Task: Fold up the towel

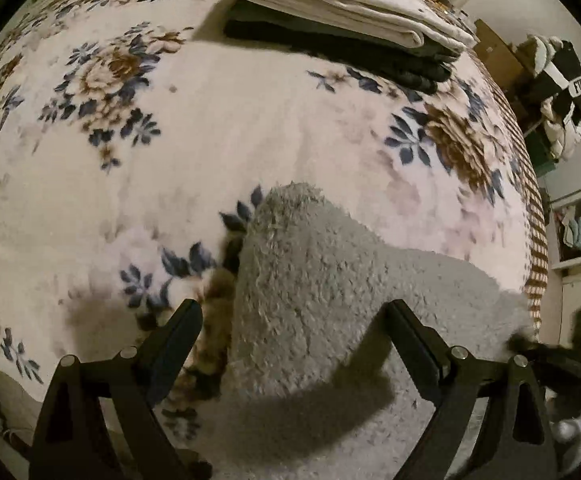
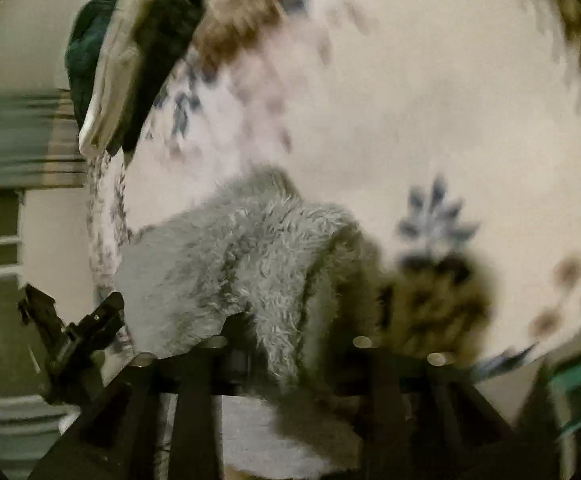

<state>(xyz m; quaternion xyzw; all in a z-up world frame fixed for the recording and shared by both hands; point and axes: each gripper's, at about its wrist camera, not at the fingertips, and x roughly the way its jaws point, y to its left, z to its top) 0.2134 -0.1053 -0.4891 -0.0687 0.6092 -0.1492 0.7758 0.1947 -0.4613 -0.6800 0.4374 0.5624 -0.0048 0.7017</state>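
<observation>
Towel (image 1: 310, 288), grey and shaggy, lies on a bed under a flowered blanket (image 1: 218, 128), bunched into a raised fold rather than spread flat. In the left wrist view it fills the lower middle, from about 6 o'clock up to the centre, with a rounded hump at its top.

Left hand-held gripper (image 1: 294, 312): jaws stand wide apart, one on each side of the towel's hump, pads not pressing on it. It holds nothing.

Right hand-held gripper (image 2: 286, 344): jaws drawn well in, with a flap of towel (image 2: 258, 264) draped over and between them. It appears to be gripping the towel's edge, though blur and the pile hide the pads.

Step in hand, as judged: taking hold of the towel at two points to start or carry a fold. The right side seems secured; the left is not. The next move calls for the left jaws to close on a matching edge or corner, so both ends can be lifted evenly and laid over.

At 12 to 1 o'clock in the left view, a stack of folded linen (image 1: 342, 4), white over dark, sits well apart from the towel.

Limits: right view is heavily smeared. Towel's outline, corners and full extent are cut off at the bottom of both views.
</observation>
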